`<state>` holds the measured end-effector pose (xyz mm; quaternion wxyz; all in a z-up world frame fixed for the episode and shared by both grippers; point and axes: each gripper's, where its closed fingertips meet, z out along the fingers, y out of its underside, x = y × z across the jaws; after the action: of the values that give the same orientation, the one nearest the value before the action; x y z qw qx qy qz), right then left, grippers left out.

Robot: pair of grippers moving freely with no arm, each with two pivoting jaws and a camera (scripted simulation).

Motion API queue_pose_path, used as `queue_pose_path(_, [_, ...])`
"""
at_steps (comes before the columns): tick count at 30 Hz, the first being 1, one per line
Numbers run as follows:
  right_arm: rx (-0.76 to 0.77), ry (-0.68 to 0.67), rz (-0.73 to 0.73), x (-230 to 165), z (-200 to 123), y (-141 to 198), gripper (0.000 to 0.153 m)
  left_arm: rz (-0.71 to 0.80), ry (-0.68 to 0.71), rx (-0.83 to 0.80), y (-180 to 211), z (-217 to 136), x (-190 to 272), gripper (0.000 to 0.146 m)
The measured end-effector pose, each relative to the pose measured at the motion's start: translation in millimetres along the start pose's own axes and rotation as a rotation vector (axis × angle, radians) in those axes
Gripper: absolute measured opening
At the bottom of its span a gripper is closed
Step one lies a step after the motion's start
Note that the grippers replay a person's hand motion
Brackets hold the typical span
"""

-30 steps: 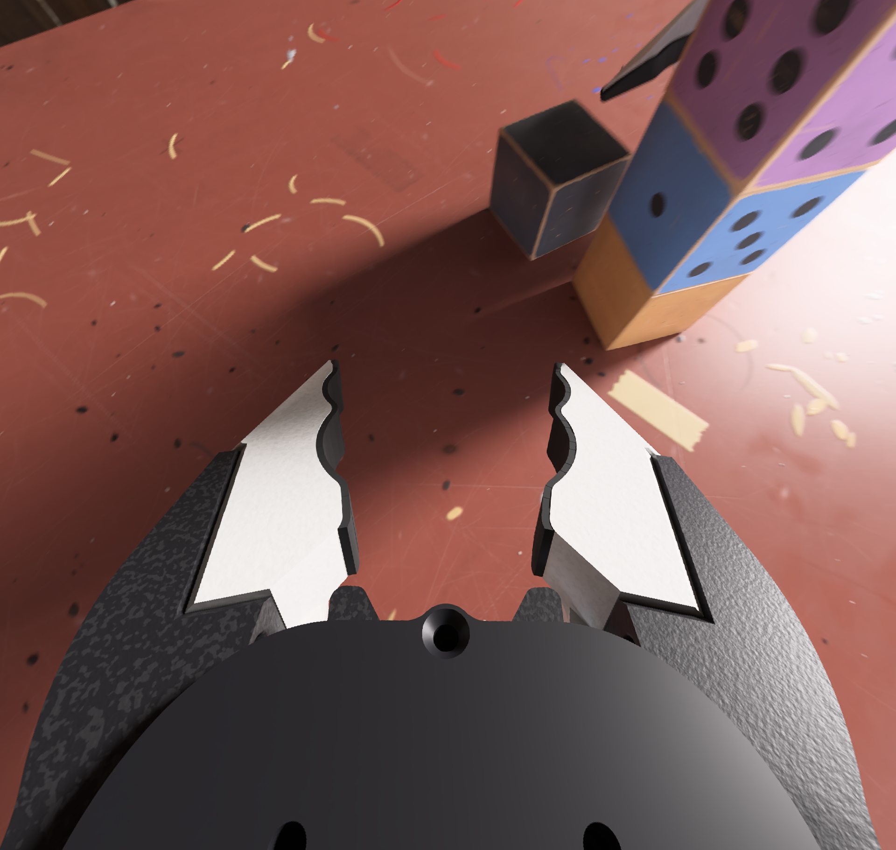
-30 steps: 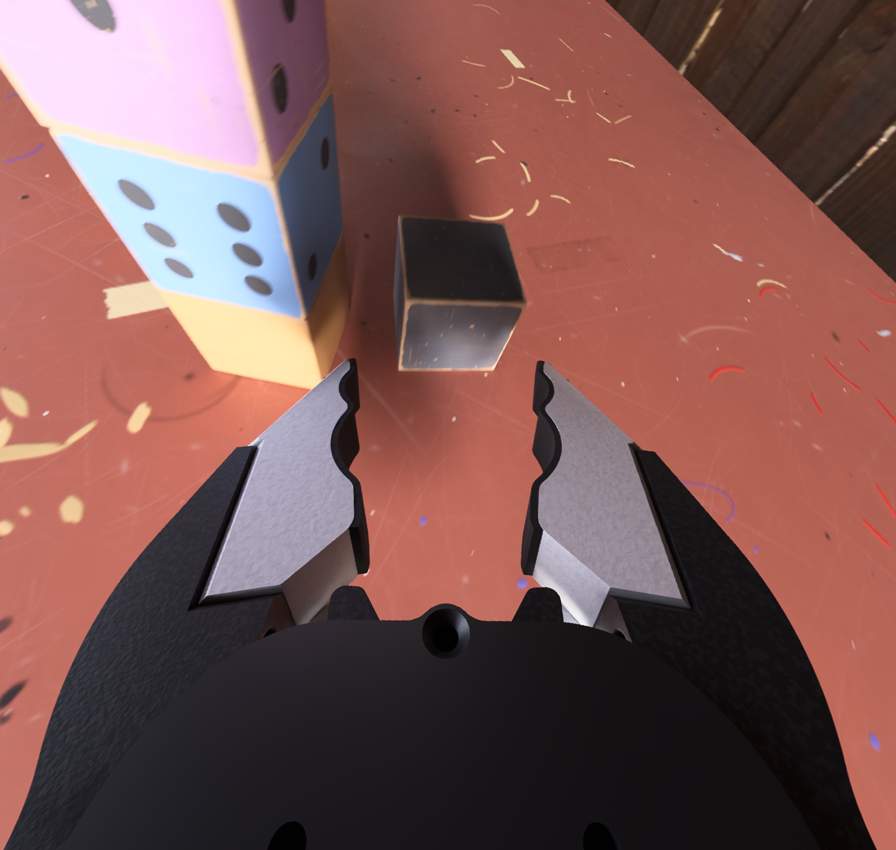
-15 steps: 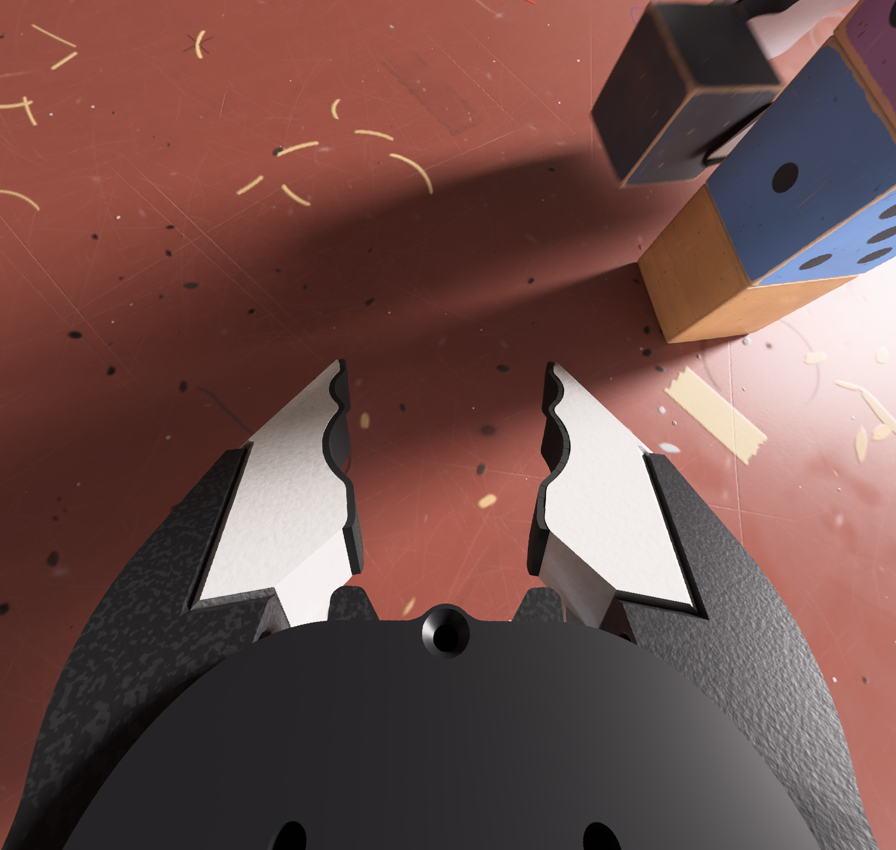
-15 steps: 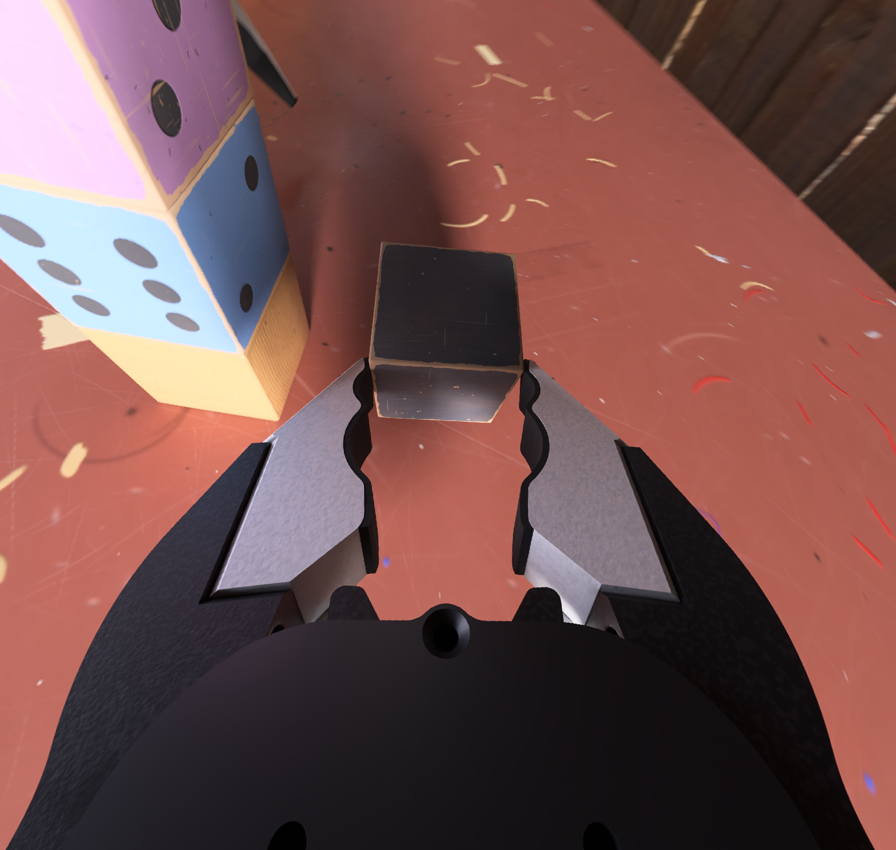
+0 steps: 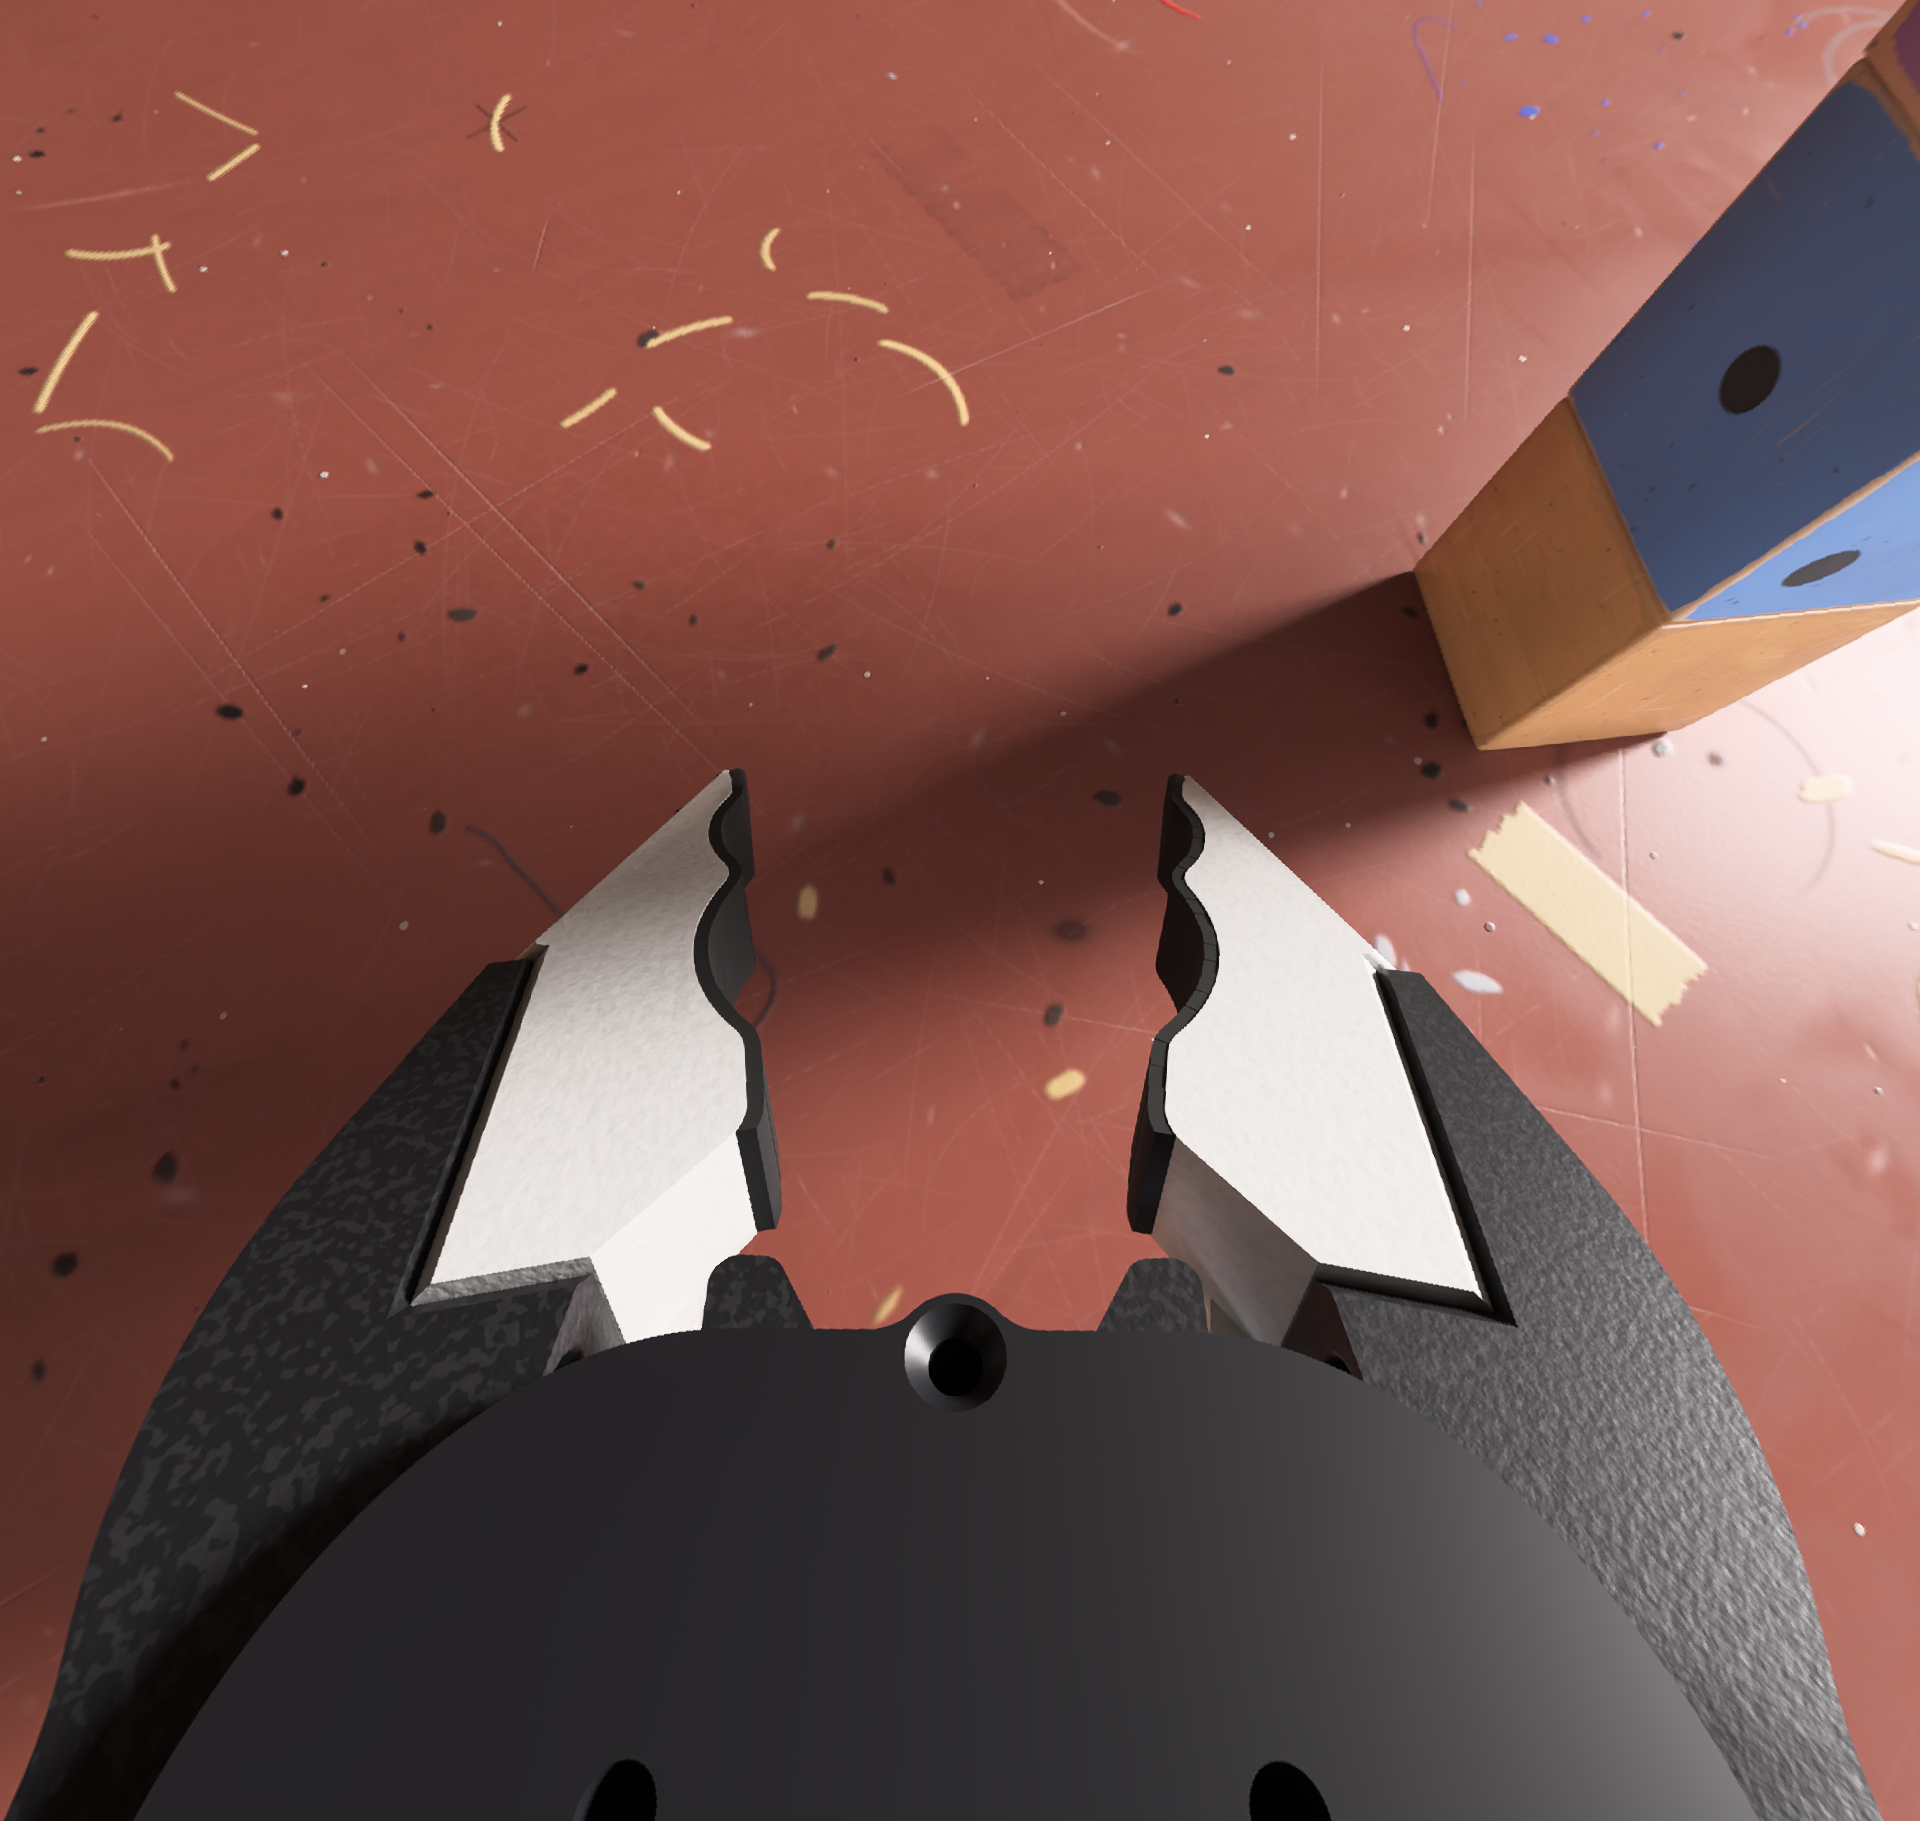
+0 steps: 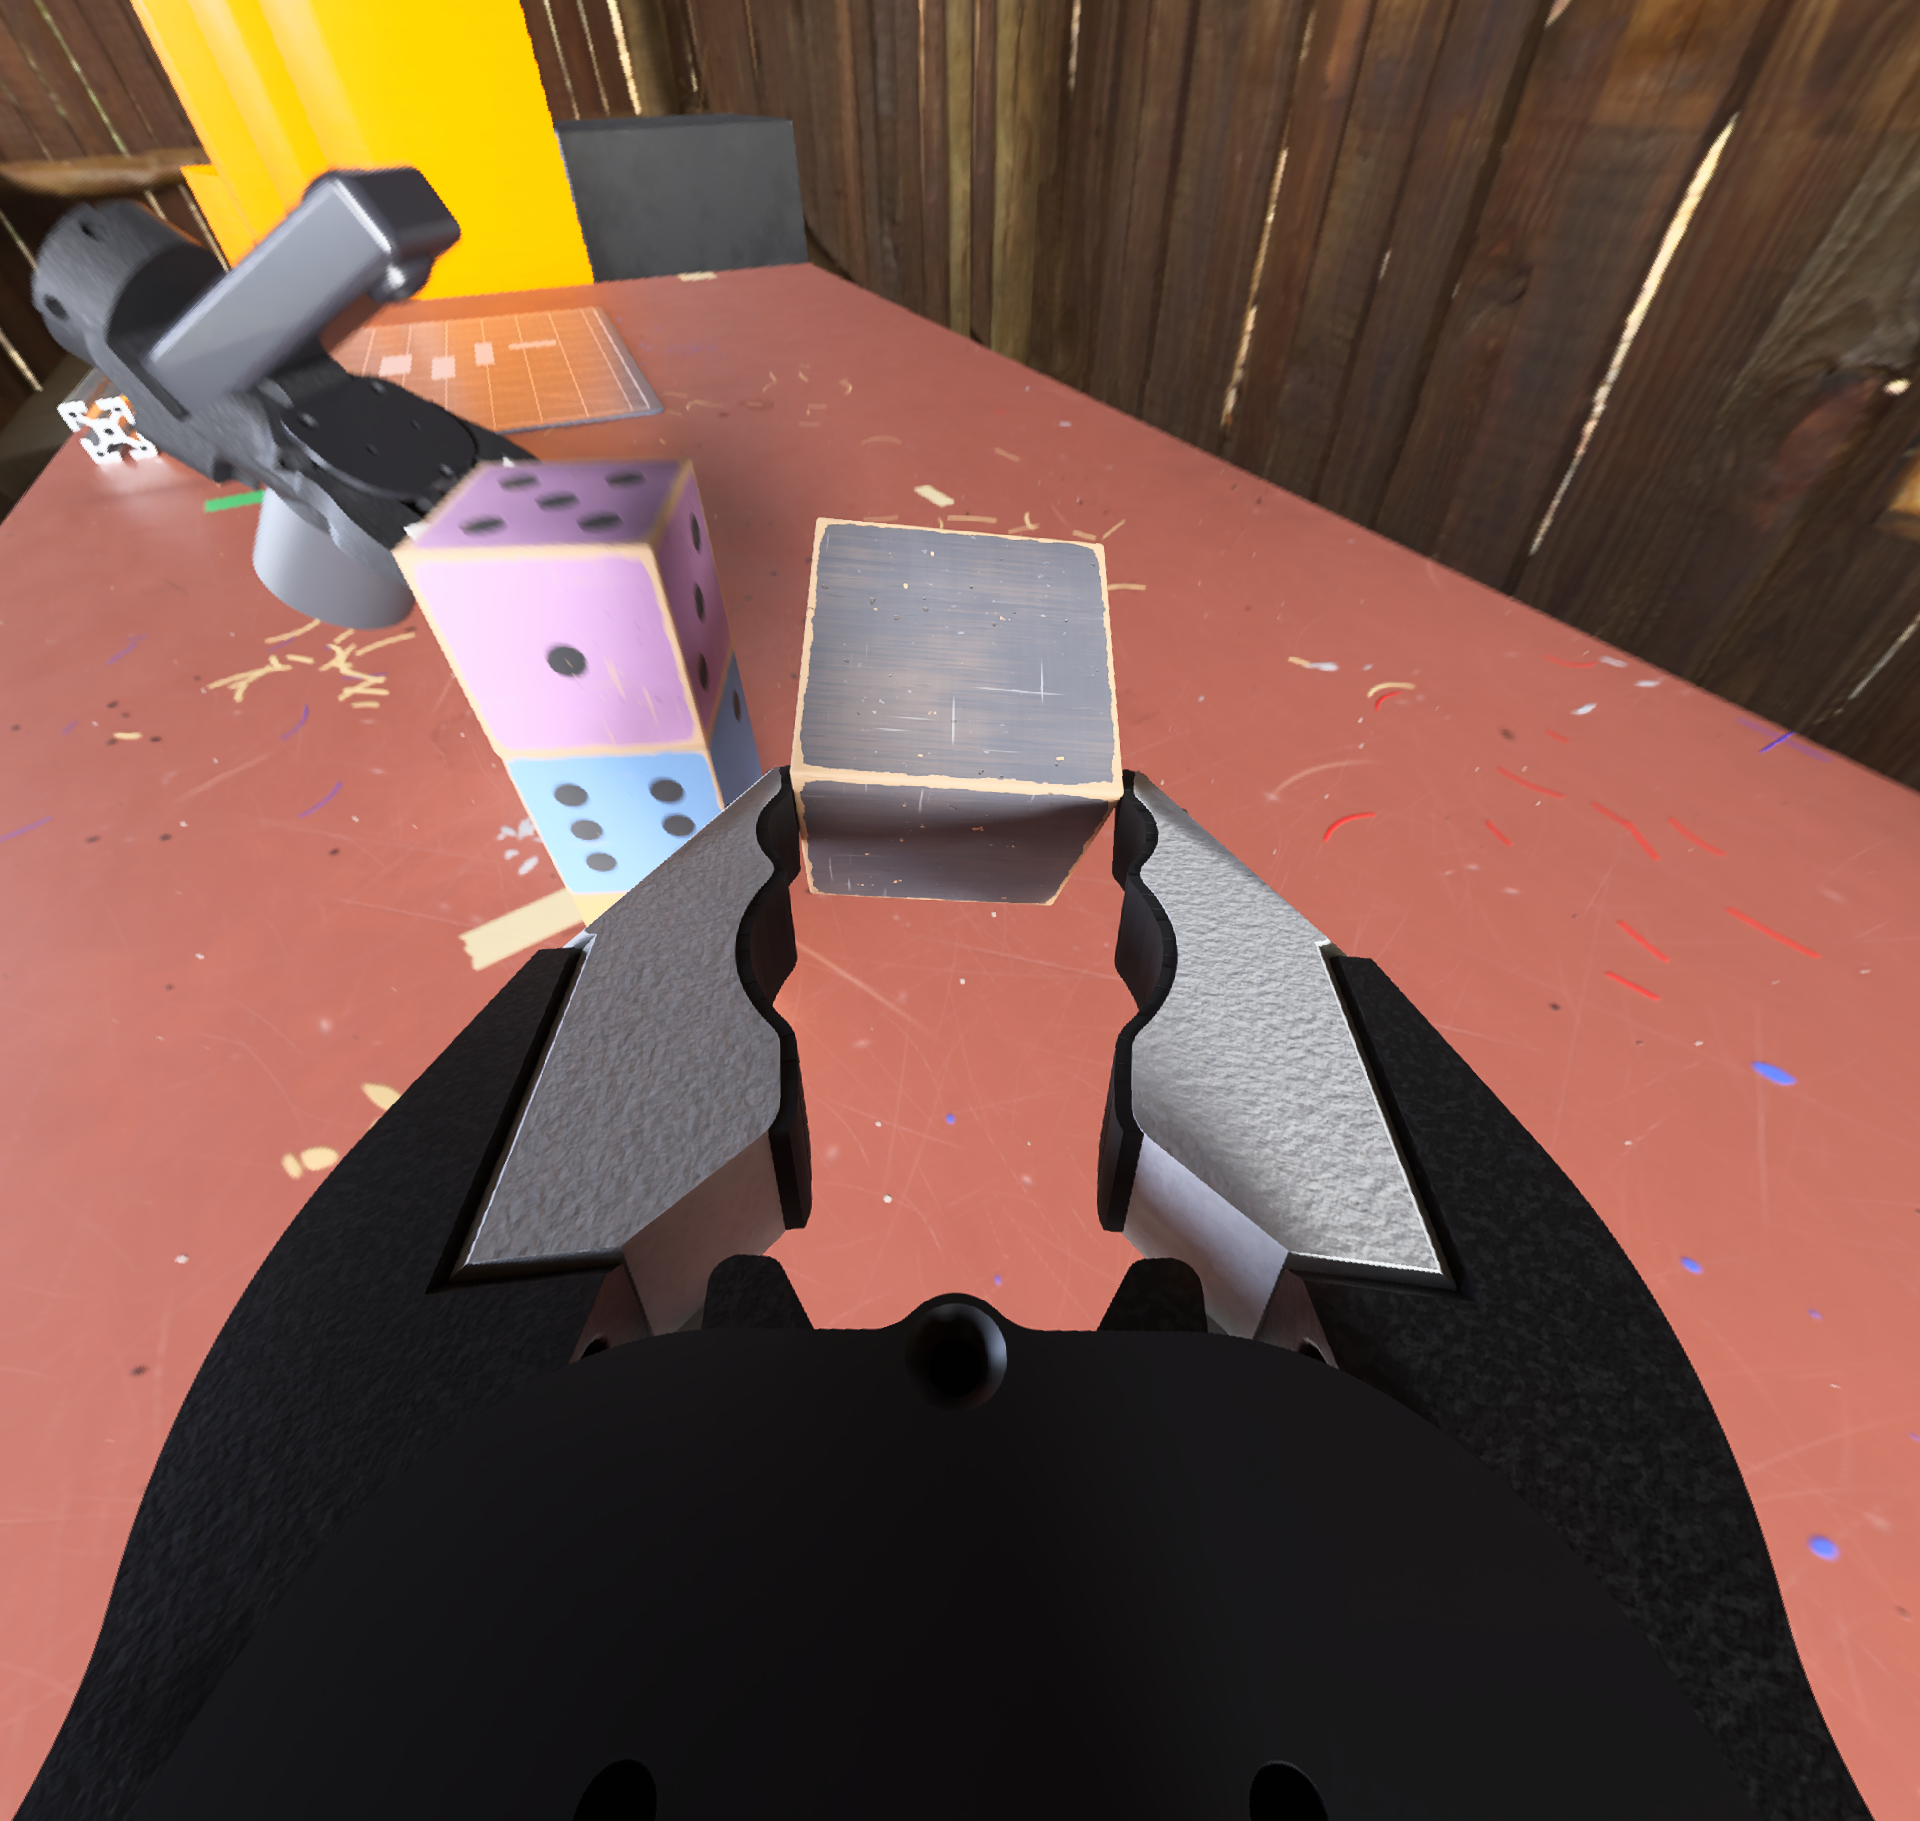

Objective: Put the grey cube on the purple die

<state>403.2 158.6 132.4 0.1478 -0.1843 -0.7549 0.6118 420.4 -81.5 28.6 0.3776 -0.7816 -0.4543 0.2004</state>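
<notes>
Left wrist view: left gripper [image 5: 956, 784] hung over bare red table [image 5: 727, 545], jaws spread wide with nothing between them. Only the foot of the stack showed at right edge: orange block [image 5: 1538, 608] under blue die [image 5: 1745, 400]. The grey cube did not appear here.

Right wrist view: right gripper [image 6: 956, 795] was clamped on the grey cube [image 6: 951, 670] at its fingertips, the cube clear of the table. Purple die [image 6: 561, 628] topped the stack just left of the cube, apart from it. Behind it, the other gripper's body [image 6: 270, 369], wooden wall [image 6: 1351, 213], yellow panel [image 6: 343, 57].
</notes>
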Motion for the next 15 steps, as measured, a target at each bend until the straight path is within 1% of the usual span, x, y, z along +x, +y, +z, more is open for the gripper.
queue_pose_path(4, [0.034,-0.017,0.028,-12.2,-13.2,-29.9,0.061,0.011,-0.021,-0.022,3.5,1.3,-3.1,0.079])
queue_pose_path(8, [0.069,-0.041,0.097,-29.1,-15.2,-61.7,0.061,0.004,-0.011,-0.034,5.4,2.7,-2.8,0.079])
queue_pose_path(12, [0.015,-0.031,0.092,-49.2,-1.8,-80.3,0.061,0.015,-0.012,-0.055,8.7,5.5,-2.3,0.079])
queue_pose_path(15, [-0.07,-0.014,0.014,-63.6,13.0,-84.3,0.061,0.029,-0.024,-0.072,11.2,7.0,-3.1,0.079])
